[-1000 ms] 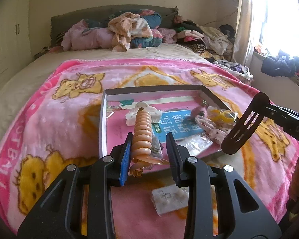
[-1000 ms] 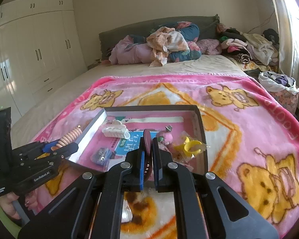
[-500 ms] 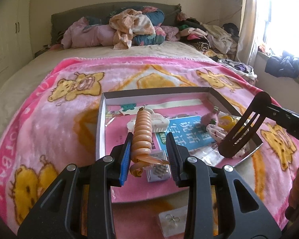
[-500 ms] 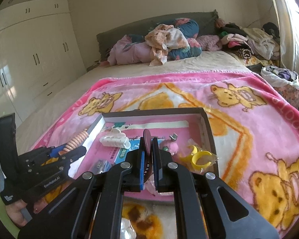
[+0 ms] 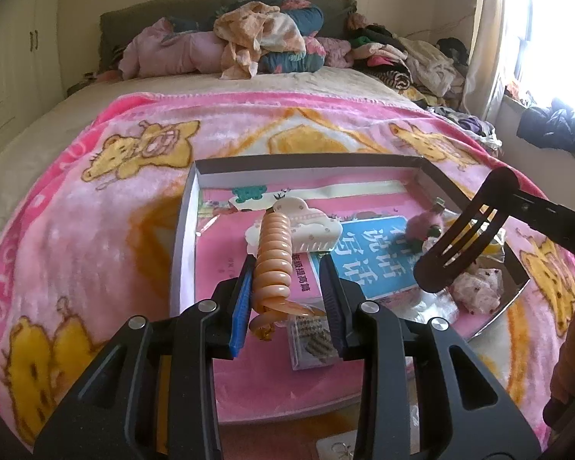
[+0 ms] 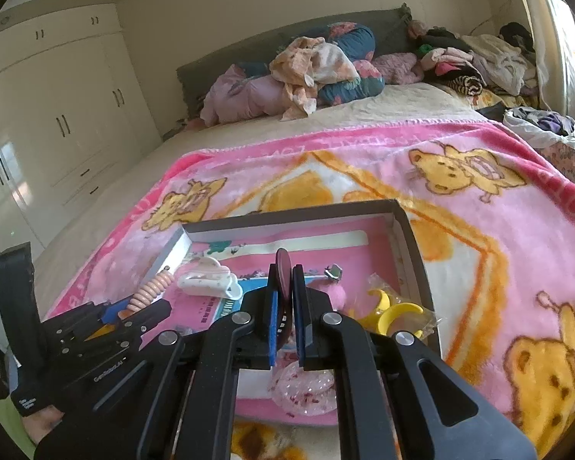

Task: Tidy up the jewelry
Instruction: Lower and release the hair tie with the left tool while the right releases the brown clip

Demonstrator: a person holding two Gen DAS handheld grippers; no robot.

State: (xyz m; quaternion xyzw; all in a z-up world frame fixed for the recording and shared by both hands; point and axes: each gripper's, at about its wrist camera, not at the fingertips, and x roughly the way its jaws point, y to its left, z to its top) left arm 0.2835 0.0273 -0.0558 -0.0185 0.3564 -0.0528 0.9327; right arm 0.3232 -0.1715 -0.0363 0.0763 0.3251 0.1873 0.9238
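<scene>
The left gripper [image 5: 285, 287] holds an orange spiral hair tie [image 5: 274, 258] by its lower coils, above the near-left part of the shallow box [image 5: 184, 237]; the right gripper [image 6: 285, 306] is clamped on a dark snap clip [image 5: 465, 235] over the box's right side. The springy tie could slip or roll when released, landing on the white claw clip [image 5: 306, 228] just beyond it. Its long axis runs away from the gripper toward the box's far wall, tilted upward.
</scene>
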